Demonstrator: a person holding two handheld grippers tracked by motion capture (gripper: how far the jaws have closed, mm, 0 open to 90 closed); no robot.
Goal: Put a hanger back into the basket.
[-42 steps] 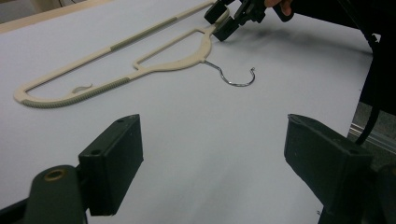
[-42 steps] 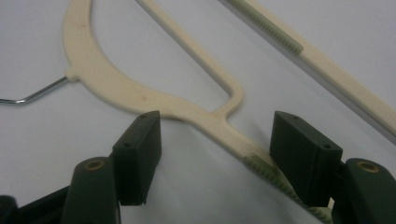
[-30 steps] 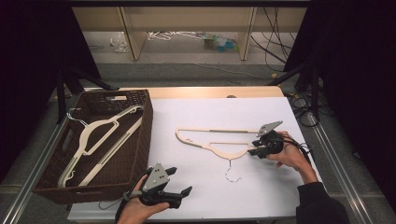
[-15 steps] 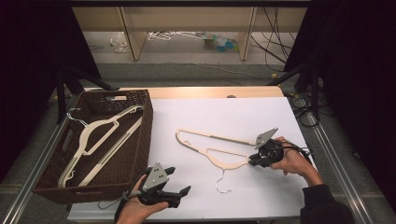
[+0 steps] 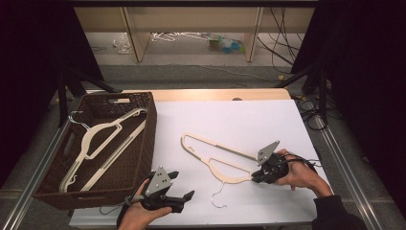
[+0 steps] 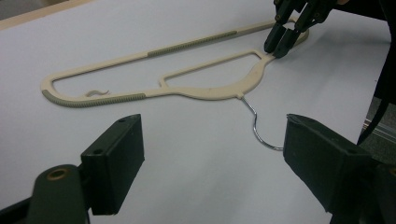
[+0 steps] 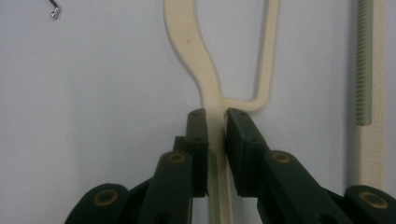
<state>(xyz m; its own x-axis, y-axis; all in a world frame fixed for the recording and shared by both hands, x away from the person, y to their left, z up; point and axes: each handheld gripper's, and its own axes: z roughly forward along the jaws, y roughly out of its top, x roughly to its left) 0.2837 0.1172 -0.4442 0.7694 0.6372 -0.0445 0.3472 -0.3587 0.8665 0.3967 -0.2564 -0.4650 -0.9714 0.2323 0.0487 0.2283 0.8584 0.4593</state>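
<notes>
At the far left of the table stands a brown wicker basket [image 5: 143, 125], with two cream hangers [image 5: 103, 139] lying slantwise in it; a wire hook pokes over its far left rim.

Just right of the basket's near corner, the left gripper [image 5: 184, 199] hovers at the near edge of the white tabletop [image 5: 230, 115]. Its jaws stand wide apart with nothing between them. In the left gripper view the cream hanger [image 6: 154, 88] lies flat on the white surface beyond those spread jaws, well apart from them, and its wire hook [image 6: 259, 126] curls back toward the right-hand jaw without reaching it.

In the high view that hanger stretches from the table's middle rightward and nearer, its hook pointing to the near edge.

At the right, the right gripper [image 5: 256, 176] pinches the hanger's right end. Its own view shows both pads [image 7: 198, 140] pressed against the narrow arm of the hanger, just below where the inner bar joins the shoulder. Whether that end is lifted off the surface is hard to judge.
</notes>
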